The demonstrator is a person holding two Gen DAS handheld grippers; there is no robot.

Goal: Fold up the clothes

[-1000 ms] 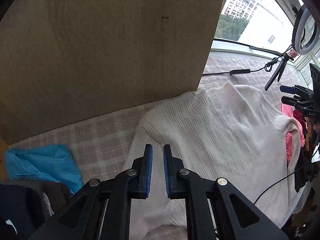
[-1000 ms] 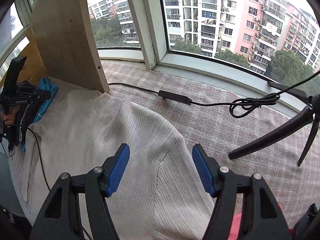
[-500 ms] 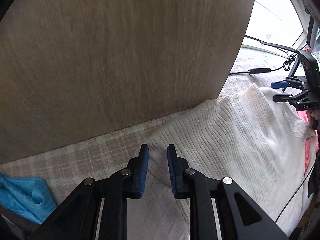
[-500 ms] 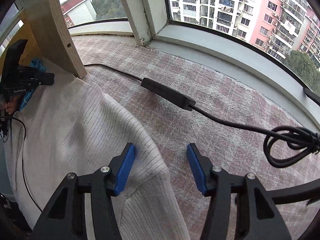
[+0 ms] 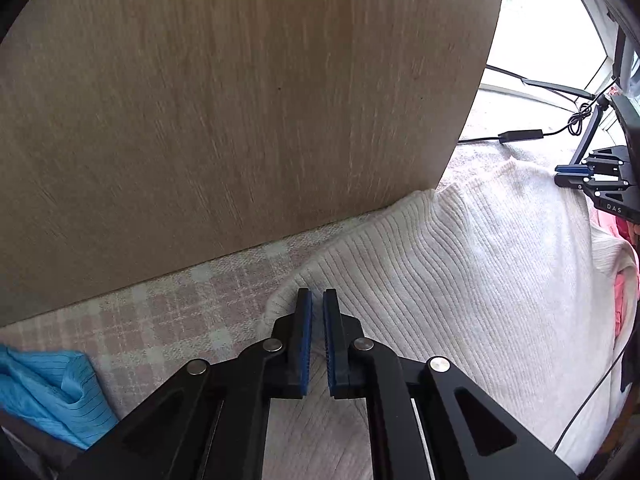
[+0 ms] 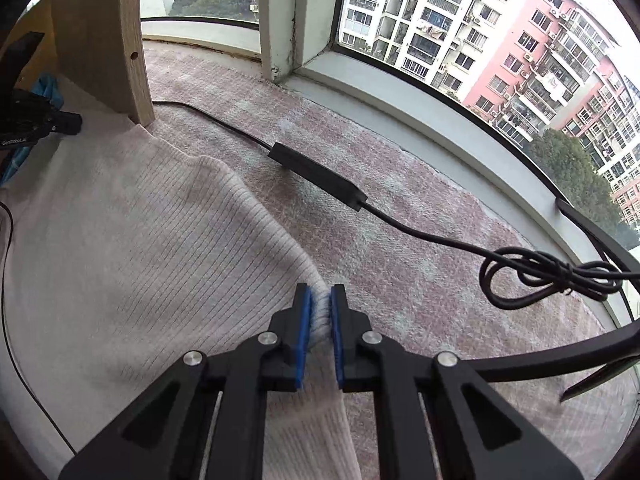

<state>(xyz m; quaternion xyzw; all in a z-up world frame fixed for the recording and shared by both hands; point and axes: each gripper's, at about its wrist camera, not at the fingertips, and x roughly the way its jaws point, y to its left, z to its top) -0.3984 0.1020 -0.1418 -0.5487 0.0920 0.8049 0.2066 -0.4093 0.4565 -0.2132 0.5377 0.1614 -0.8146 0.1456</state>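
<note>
Flat's bay window [image 6: 400,92], sweater [image 6: 140,240] laid out

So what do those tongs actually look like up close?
Both tongs, left and right, are matte black plastic linkages with silver rivet pins and triangular cut-outs. Each finger carries a ribbed blue pad. Seen from the left camera, the right tongs' body bears white letters "DAS"; a thin black cable trails nearby.

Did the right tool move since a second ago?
Yes. The right tool went forward and down toward the black cable box, which now looks nearer, and it closed from wide open onto the white sweater edge.
</note>
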